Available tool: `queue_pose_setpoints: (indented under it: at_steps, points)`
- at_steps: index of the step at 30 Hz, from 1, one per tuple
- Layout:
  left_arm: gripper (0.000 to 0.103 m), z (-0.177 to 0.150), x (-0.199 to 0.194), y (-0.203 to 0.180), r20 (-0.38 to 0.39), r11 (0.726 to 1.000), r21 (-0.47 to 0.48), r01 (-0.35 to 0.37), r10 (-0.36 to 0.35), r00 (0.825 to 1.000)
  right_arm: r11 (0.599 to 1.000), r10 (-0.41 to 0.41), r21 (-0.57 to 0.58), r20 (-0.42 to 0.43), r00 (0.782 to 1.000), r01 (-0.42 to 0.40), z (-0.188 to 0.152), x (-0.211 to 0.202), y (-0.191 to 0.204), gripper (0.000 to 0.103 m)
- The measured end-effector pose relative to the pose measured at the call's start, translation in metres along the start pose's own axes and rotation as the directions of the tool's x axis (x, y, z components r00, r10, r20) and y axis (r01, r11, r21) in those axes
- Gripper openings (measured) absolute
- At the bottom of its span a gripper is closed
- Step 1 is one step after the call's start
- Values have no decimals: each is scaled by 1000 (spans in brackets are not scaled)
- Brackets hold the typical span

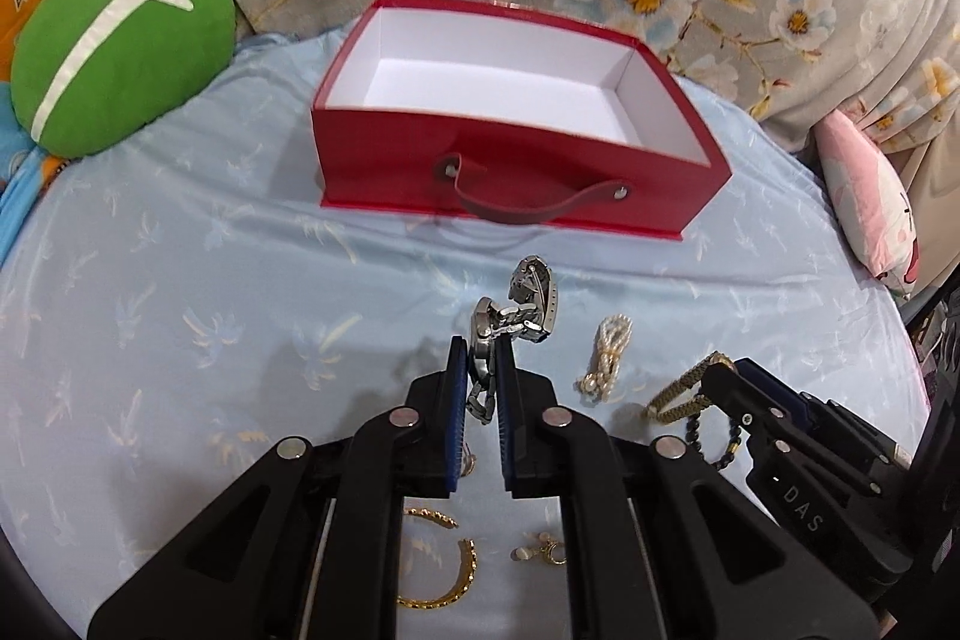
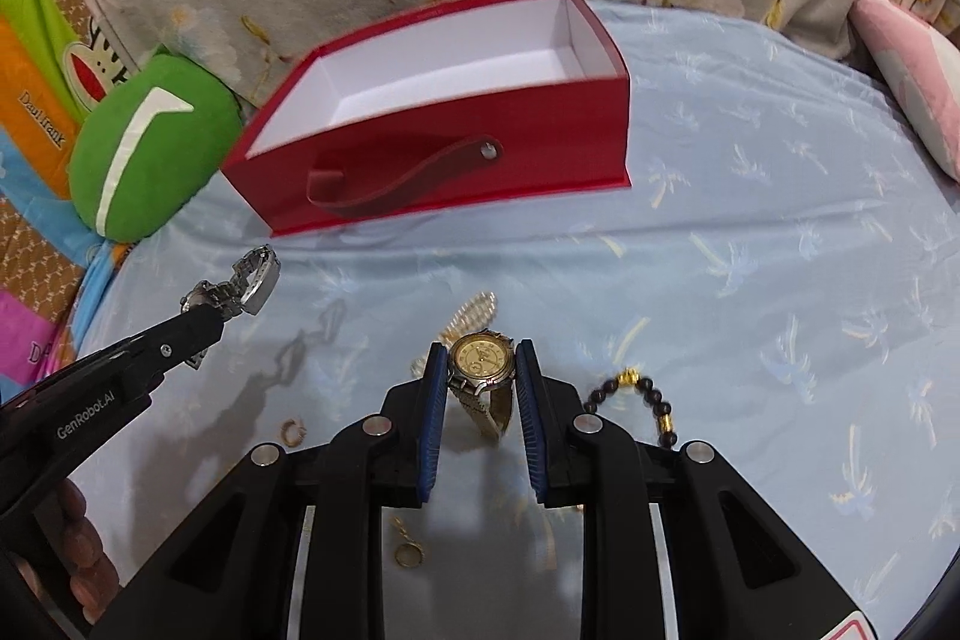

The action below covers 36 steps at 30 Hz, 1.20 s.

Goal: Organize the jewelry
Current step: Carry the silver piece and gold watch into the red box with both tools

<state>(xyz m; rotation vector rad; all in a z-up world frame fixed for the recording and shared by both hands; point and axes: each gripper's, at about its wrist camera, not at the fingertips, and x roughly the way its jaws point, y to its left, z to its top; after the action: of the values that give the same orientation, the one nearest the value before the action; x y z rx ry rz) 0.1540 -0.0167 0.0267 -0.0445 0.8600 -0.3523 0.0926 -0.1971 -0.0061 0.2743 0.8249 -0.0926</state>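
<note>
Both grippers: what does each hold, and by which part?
Left gripper: silver metal-link watch, by its band. Right gripper: gold-dial watch, by its case sides.

Silver metal-link watch (image 1: 510, 325) pinched by its band, lifted off the sheet. Gold-dial watch (image 2: 483, 361) upright, face forward, clamped at the case. Red box (image 1: 510, 160) open, white inside, empty. Pearl strand (image 1: 609, 355), dark bead bracelet (image 2: 642, 397), gold bangle (image 1: 444, 574) on the sheet.
</note>
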Motion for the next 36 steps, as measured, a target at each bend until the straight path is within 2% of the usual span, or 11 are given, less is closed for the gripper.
queue_pose_setpoints:
  at_steps: [9,14,19,24,28,36]
  points:
    - [8,51,-30,-4,128,999,35,-9,5,992,998,45,-44,122,992,-39,52,-29,13,21]
    - [8,94,-33,-8,193,998,64,-26,13,981,995,83,-71,198,977,-70,105,-36,24,21]
    - [8,147,-15,-11,246,995,82,-62,40,968,991,98,-112,244,965,-72,165,-20,36,21]
    - [8,197,24,-8,254,994,82,-75,52,966,989,112,-123,222,968,-86,217,20,42,21]
    - [8,226,66,-3,228,994,75,-79,60,972,990,104,-110,178,979,-85,248,66,40,21]
    - [8,247,152,7,145,991,65,-119,109,983,993,76,-97,58,995,-70,274,150,31,22]
